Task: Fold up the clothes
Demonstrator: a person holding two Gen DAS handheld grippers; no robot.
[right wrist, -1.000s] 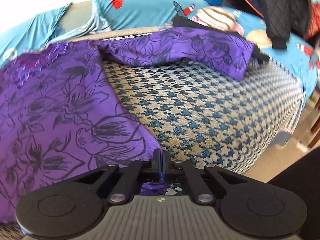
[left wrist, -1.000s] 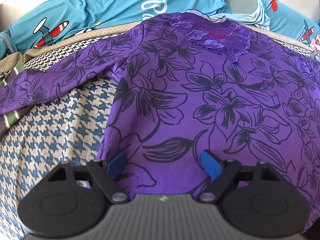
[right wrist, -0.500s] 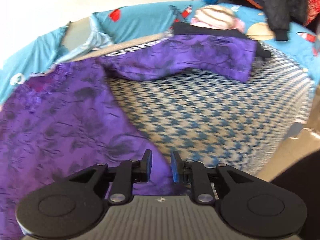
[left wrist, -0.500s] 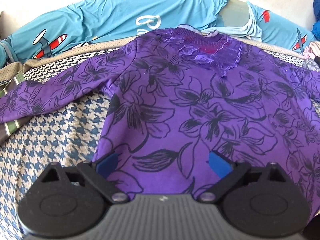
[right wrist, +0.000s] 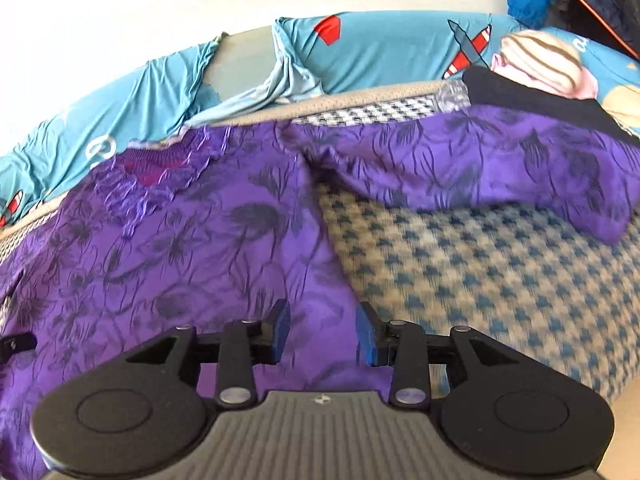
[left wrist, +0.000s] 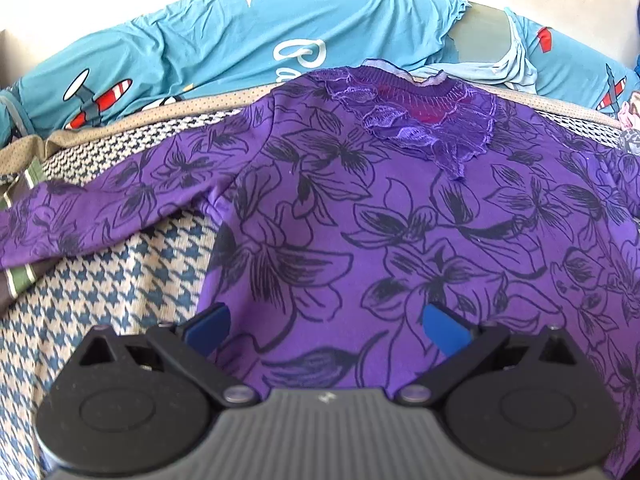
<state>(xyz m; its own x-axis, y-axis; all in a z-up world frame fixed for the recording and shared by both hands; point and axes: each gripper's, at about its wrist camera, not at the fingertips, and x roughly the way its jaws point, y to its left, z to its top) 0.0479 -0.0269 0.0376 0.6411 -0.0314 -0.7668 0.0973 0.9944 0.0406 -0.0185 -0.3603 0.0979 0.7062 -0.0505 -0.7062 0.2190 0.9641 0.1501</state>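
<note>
Both grippers' jaws have just opened, releasing the purple floral top (left wrist: 400, 220), spread flat, sleeves outstretched.

Left tool (left wrist: 326, 326) angled downward, jaws just opened wide; right tool (right wrist: 322, 332) likewise angled, jaws just opening partway, both empty.

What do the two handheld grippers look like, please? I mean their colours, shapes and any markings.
The left gripper and the right gripper look alike. Each has a grey ribbed body with a small white mark at its front edge, two round black housings with a circular disc outline, black link arms on silver pivots, and flat blue pads on the fingers. No cables, hands or sleeves show.
</note>
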